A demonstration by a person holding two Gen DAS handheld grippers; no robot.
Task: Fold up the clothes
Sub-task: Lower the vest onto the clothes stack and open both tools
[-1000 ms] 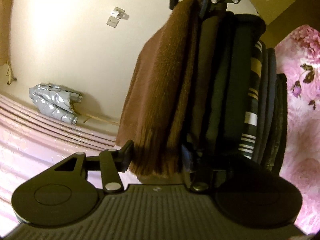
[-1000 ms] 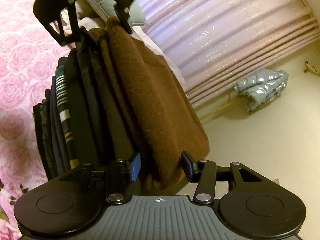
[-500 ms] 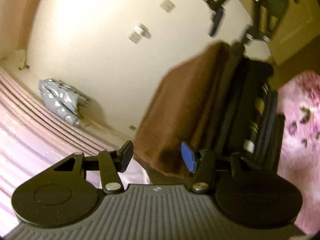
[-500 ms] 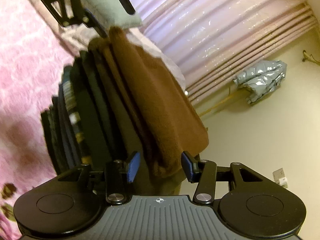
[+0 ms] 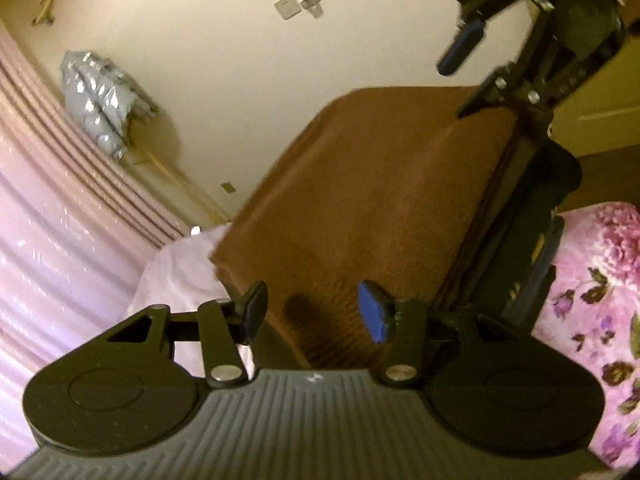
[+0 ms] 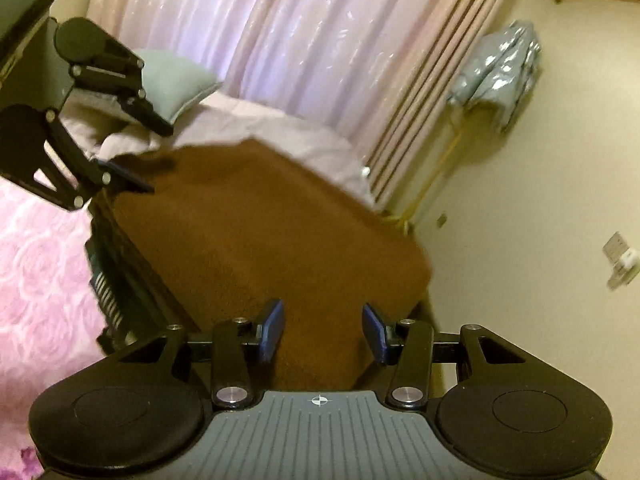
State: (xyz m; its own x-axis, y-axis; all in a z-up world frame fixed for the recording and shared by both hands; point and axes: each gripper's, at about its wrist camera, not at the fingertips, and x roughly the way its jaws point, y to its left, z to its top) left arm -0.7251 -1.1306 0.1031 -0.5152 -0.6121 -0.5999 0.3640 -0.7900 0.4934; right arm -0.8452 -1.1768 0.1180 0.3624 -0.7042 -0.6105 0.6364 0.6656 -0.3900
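We hold the stack of folded clothes (image 5: 380,200) over the bed (image 6: 44,264), its brown fleece top outward. Left gripper (image 5: 312,312) and right gripper (image 6: 322,330) jaws, half-spread, straddle opposite ends; whether they pinch, we cannot tell. Soft, heavy, prone to slump: grip the ends together.

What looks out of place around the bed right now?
Only the silver-grey puffer jacket: it sits bunched by the curtain edge, away from the brown garment and the dark stack. Whether it hangs or lies there is unclear.
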